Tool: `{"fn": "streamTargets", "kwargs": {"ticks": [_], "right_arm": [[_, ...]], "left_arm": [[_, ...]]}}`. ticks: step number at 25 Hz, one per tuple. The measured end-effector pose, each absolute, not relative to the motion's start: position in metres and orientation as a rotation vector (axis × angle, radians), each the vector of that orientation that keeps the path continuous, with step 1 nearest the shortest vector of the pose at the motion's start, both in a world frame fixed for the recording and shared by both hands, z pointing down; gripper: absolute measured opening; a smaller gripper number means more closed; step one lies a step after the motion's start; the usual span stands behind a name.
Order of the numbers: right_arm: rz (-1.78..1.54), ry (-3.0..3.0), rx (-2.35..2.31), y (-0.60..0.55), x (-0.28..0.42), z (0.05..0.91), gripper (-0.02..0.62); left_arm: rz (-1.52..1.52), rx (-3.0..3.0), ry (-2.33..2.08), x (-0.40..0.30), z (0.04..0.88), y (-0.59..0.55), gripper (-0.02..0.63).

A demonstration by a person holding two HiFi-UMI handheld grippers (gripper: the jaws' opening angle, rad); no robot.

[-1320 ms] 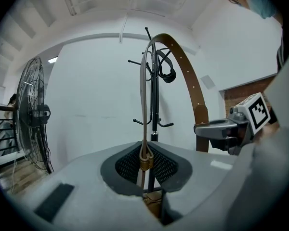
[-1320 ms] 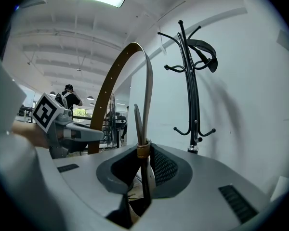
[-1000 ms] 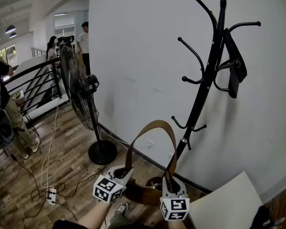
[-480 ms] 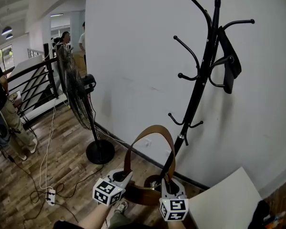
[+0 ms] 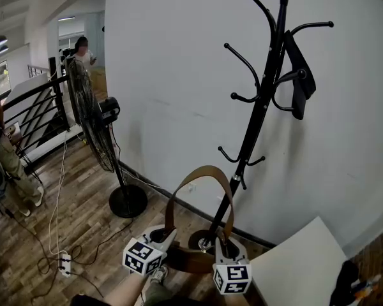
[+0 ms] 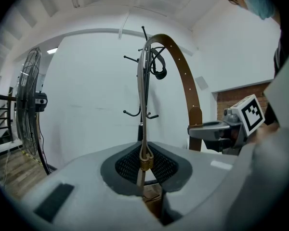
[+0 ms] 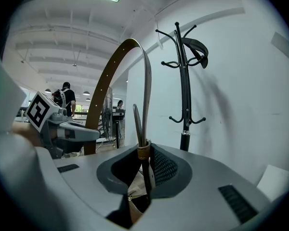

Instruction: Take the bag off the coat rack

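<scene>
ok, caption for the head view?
Left gripper and right gripper hold brown leather bag by its strap near black metal coat rack.

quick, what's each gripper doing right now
left gripper: shut on the brown bag strap, at one end.
right gripper: shut on the same strap, at its other end.

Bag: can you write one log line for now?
bag: off coat rack | left gripper: shut on strap | right gripper: shut on strap
</scene>
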State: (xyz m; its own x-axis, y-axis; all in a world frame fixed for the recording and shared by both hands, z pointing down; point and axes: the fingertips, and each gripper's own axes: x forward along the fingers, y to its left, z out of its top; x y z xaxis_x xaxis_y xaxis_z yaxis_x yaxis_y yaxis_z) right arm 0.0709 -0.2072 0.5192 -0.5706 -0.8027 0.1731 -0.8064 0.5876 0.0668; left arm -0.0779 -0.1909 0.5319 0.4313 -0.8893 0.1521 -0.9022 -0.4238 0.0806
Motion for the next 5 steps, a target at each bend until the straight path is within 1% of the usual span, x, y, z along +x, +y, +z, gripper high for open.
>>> {"fn": "streamTargets", "kwargs": {"ticks": [5], "right_arm": [[0.035, -2.623, 1.367, -0.2053, 0.0714, 0.5174, 0.057]], "left_arm": [[0.123, 2.537, -1.569, -0.0763, 0.5305, -0.1872, 0.031]]}}
